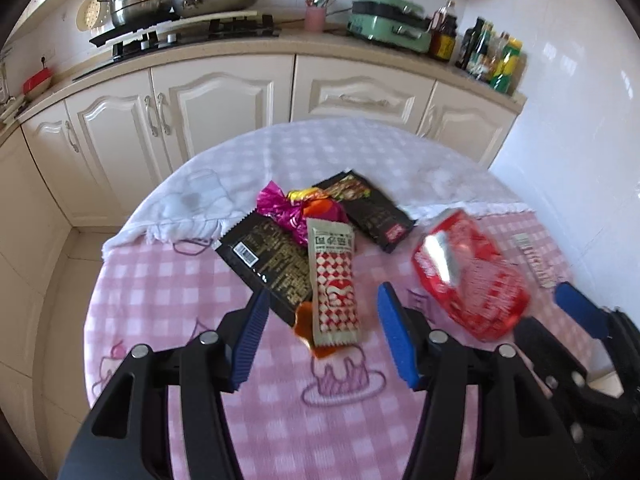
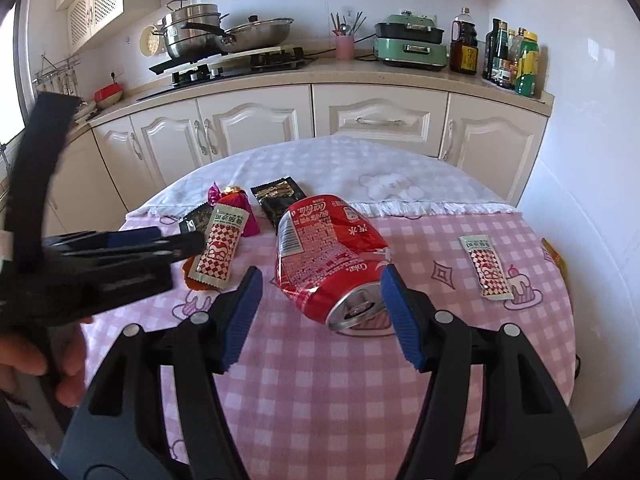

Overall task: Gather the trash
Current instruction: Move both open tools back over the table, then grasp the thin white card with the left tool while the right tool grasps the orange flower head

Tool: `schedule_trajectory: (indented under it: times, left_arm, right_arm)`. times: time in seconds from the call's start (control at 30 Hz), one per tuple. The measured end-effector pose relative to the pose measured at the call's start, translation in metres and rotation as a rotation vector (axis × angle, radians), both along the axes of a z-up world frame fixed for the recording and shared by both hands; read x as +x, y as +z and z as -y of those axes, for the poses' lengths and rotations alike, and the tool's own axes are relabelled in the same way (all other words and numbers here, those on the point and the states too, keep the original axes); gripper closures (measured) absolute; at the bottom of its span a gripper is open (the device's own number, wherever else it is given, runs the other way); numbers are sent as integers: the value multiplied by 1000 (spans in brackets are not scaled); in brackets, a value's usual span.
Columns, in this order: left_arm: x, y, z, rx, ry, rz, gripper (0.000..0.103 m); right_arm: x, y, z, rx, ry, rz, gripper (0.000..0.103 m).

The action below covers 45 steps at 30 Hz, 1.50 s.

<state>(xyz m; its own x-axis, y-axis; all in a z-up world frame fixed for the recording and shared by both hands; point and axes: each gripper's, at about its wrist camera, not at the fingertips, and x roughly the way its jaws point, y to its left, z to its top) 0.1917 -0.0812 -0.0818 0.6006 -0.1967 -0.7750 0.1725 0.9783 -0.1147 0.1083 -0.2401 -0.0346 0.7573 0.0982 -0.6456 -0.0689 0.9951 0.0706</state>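
Left wrist view: the left gripper (image 1: 320, 312) fills the lower frame with its blue pads spread fairly wide and nothing pressed between them – the lower end of a red-and-white checked sauce packet (image 1: 334, 280) lies on the cloth in the gap, touching neither pad. That packet overlaps a black snack wrapper (image 1: 268, 260) to its left; above them sit crumpled magenta foil (image 1: 280, 206) and a second black wrapper (image 1: 372, 210). At right a crushed red cola can (image 1: 468, 276) lies on its side, blurred, with the right gripper (image 1: 560, 312) entering from the lower right edge just past it

Right wrist view: the right gripper (image 2: 322, 312) is also parted wide and empty – the can (image 2: 332, 260) lies with its open top toward the camera, close against the right-hand pad, though contact cannot be judged. The left gripper (image 2: 120, 248) juts in from the left edge, blurred, reaching over the wrapper pile. Another sauce packet (image 2: 486, 268) lies alone at right, well apart from the rest, on the pink checked tablecloth (image 2: 320, 380). Behind the table run cream cabinets (image 2: 260, 124) and a counter with pots, a green appliance and bottles
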Motion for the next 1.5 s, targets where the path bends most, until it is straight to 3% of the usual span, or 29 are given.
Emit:
schedule_trajectory:
  times: [0.17,0.33,0.4,0.63,1.07,1.37,1.5]
  left_arm:
    - [18,-13,9,23,11,-10,48]
    - [31,-18,18,37,-13,-29,71]
    - [33,-22,18,40,-18,-43,75]
    - [33,-24,20,64,-55,-23,81]
    - [21,-16,12,6,-67,4,97]
    - [-13,13,-14,-79,-95,84,98]
    - [-29,28,-37,-62,-52,126,98]
  right_arm:
    - [13,-4,-5,1,20,-9,40]
    - [18,-3,-10,-2,26,0,41]
    - [20,-2,-11,-1,31,0,40]
    - [21,-1,-14,-1,28,-2,40]
    - [15,2,-16,4,20,2,40]
    - [11,6,-22,2,30,10,40]
    - [12,7,-40,2,69,11,40]
